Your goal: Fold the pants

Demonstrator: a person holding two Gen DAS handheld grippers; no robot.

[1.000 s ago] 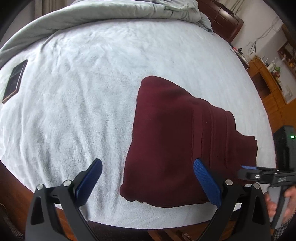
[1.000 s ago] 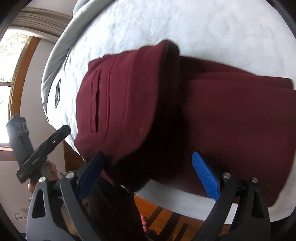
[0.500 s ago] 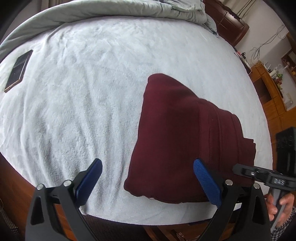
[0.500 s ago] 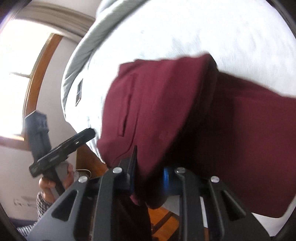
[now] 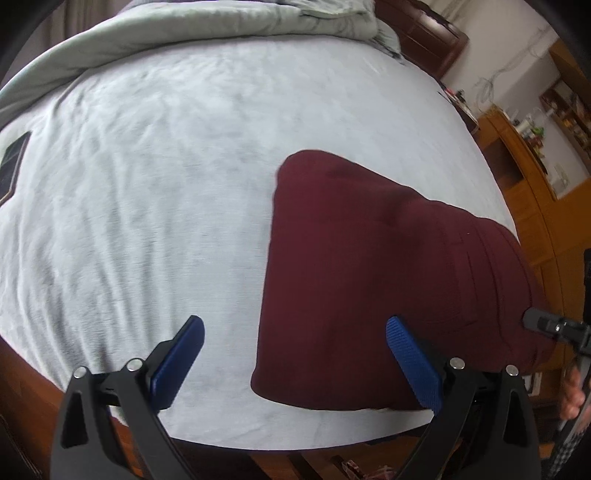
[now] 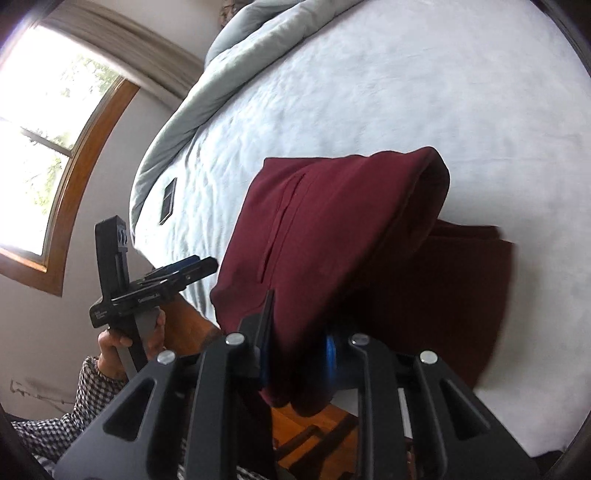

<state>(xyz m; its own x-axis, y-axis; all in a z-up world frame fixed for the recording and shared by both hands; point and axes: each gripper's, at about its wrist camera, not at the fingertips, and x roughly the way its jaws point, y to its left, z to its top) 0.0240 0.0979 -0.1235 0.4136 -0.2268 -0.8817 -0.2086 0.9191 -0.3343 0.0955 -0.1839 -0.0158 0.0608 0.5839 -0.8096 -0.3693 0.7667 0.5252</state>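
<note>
A bed (image 5: 155, 192) covered with a pale grey fleecy blanket fills most of both views, with a grey-green duvet (image 5: 207, 26) bunched along its far edge. The left wrist view alone shows the room's right side: wooden cabinets and shelves (image 5: 517, 147) with small clutter too blurred to name, and a dark wooden piece (image 5: 424, 33) behind the bed. The right wrist view alone shows a wood-framed window (image 6: 48, 147), its glass blown out to white, and a plain wall below it.

The maroon pants (image 5: 388, 277) lie near the bed's near edge. From the left they read as one folded mass; from the right, an upper layer (image 6: 314, 236) is lifted off a darker layer lying flat on the blanket, with a slit pocket visible.

The right gripper (image 6: 295, 347) is pinching the near edge of that lifted layer, its blue pads mostly buried in cloth. In the left view only its tip shows at the frame's right edge. The left gripper (image 5: 295, 354) is spread wide with nothing between its pads, hovering over the bed's near edge; the right view shows it held in a hand (image 6: 129, 336) with a checked sleeve.

A dark phone (image 6: 168, 201) lies flat on the blanket, cut off at the left view's edge.
</note>
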